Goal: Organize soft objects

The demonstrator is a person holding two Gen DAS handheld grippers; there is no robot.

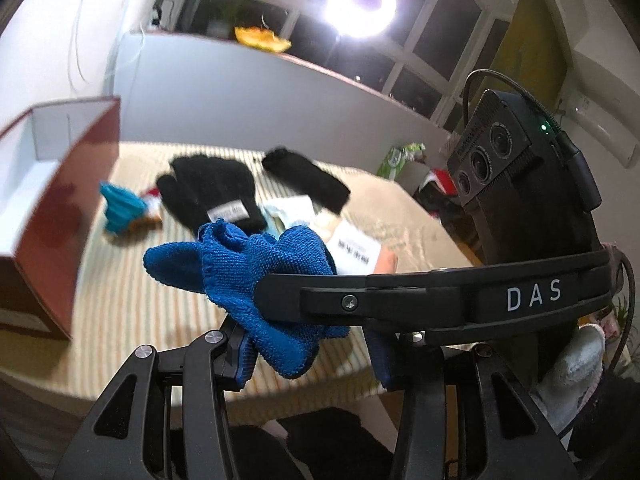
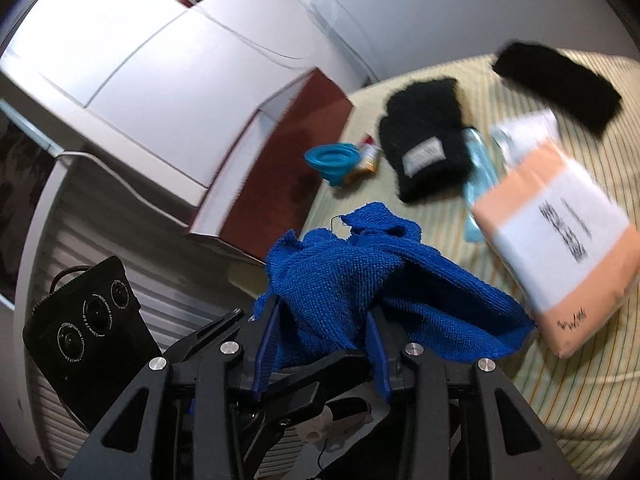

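Blue knit cloth (image 2: 344, 280) held by right hand-held gripper (image 2: 320, 356); left hand-held gripper (image 1: 312, 354) wide (only right view shows grip).

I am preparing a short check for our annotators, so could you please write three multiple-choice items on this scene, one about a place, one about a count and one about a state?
1. Where does the teal funnel lie?
A. Inside the box
B. On the striped cloth between the red-brown box and the black glove
C. On the peach package

2. How many black knit items lie on the striped cloth?
A. One
B. Two
C. Four

3. What state is the blue knit cloth in?
A. Lifted, held by a gripper
B. Flat on the table
C. Folded in the box

Answers: B, it sits beside the box; B, the glove and a black band; A, it hangs bunched between the right gripper fingers.
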